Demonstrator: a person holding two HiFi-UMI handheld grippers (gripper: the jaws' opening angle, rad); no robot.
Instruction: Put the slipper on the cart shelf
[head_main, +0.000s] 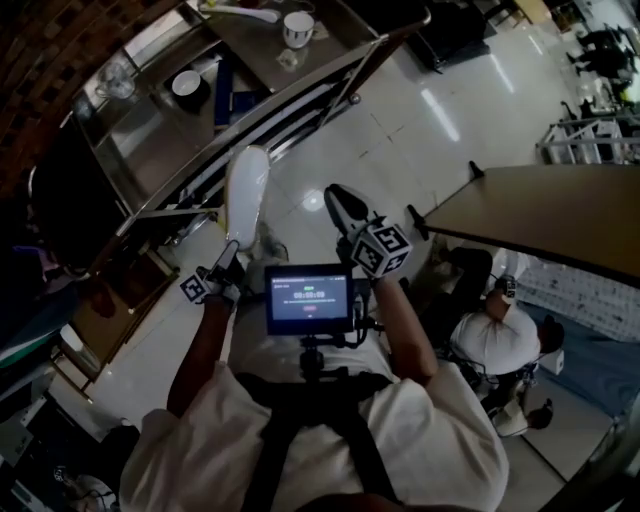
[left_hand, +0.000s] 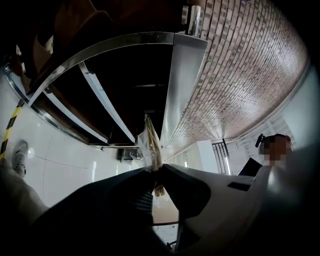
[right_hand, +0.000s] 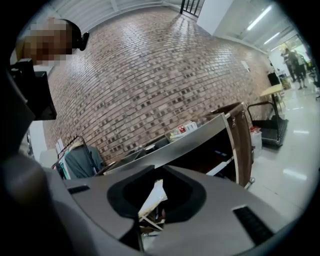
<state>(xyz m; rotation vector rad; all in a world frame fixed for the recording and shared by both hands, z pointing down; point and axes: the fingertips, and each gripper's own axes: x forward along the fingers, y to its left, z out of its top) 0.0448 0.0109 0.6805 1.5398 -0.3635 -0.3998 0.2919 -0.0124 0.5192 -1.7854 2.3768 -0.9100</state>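
Two slippers are held up in the head view. My left gripper (head_main: 230, 258) is shut on the heel of a white slipper (head_main: 246, 192) that stands upright, right before the cart's (head_main: 300, 95) steel rail. In the left gripper view the jaws pinch this plastic-wrapped slipper (left_hand: 151, 142) edge-on, facing the cart's dark shelves (left_hand: 125, 85). My right gripper (head_main: 352, 232) is shut on a second slipper (head_main: 343, 206), white with a dark sole, held over the floor beside the first. That slipper (right_hand: 153, 196) shows between the right jaws, with the cart (right_hand: 200, 137) ahead.
The cart's top holds a cup (head_main: 297, 28), a dark bowl (head_main: 187, 84) and a glass (head_main: 115, 80). A brown table (head_main: 545, 215) stands at the right with a seated person (head_main: 495, 338) below it. A brick wall (right_hand: 150, 75) rises behind the cart.
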